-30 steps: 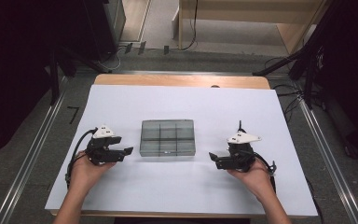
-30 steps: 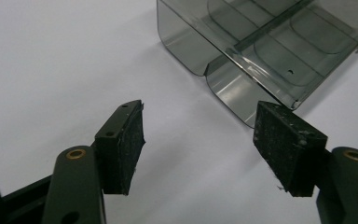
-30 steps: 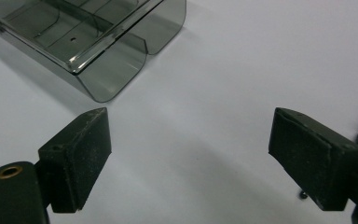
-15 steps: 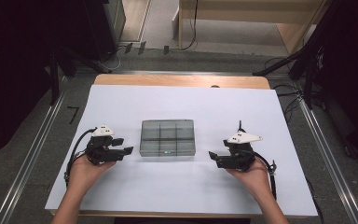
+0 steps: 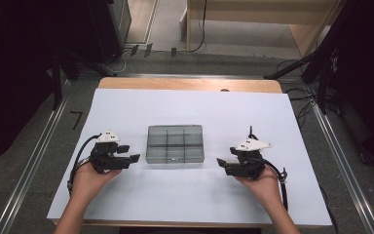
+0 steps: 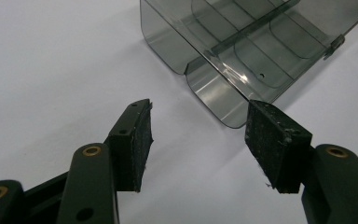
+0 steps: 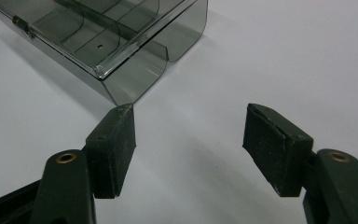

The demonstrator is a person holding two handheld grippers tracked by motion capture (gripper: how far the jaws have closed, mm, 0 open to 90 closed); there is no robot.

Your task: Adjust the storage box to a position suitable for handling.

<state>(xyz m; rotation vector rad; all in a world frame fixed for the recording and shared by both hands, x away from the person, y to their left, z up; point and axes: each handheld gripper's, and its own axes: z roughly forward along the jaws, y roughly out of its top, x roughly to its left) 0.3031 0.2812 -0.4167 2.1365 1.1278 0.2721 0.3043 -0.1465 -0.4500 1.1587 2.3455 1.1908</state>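
Near edge, hands: left gripper (image 5: 135,158) and right gripper (image 5: 220,162) both gape, nothing held, jaws just closing a bit.
Mid-table, box: smoky divider box (image 5: 175,144) sits between them, lid shut.
Risk: slick walls, probably skids if pinched one-sided.

My left gripper (image 6: 198,140) jaws apart, just been opening, nothing between; smoked compartment box (image 6: 242,42) lies just beyond the right pad on white table (image 6: 51,70)

Left gripper (image 5: 132,159) and right gripper (image 5: 221,163) jaws narrowed slightly over the last second; nothing lay between either pair.
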